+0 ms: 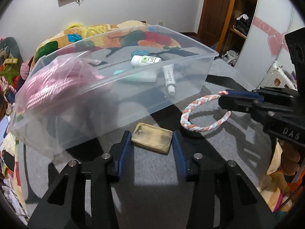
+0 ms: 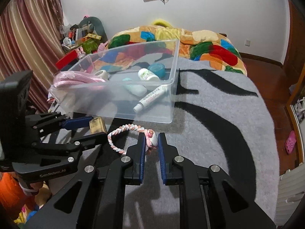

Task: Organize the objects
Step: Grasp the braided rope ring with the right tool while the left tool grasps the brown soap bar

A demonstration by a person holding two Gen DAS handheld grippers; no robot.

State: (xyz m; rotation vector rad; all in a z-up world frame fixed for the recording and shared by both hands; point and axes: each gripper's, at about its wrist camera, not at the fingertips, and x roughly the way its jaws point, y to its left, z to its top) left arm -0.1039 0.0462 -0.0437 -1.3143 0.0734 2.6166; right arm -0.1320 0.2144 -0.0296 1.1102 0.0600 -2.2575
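Grey and black fuzzy blanket (image 2: 219,114) is lying under everything. On it a big see-through plastic box (image 1: 144,87) is sitting, at about 12 o'clock from both grippers. Inside the box a pink rope bundle (image 1: 49,87) in a thin bag is filling the 9 o'clock end, and a white bottle (image 2: 147,74), a teal lid (image 2: 157,69) and a white tube (image 2: 149,99) are lying toward the 3 o'clock end. The left gripper (image 1: 152,139) is sitting low on the blanket with its blue pads open wide on each side of a tan block (image 1: 152,140); I cannot tell if the pads are touching it. The right gripper (image 2: 152,139) is at 3 o'clock from the left one, with its fingers partly closed around the thick knot of a braided ring (image 2: 122,133) in pink, white and blue. The ring's loop is lying on the blanket just in front of the box.
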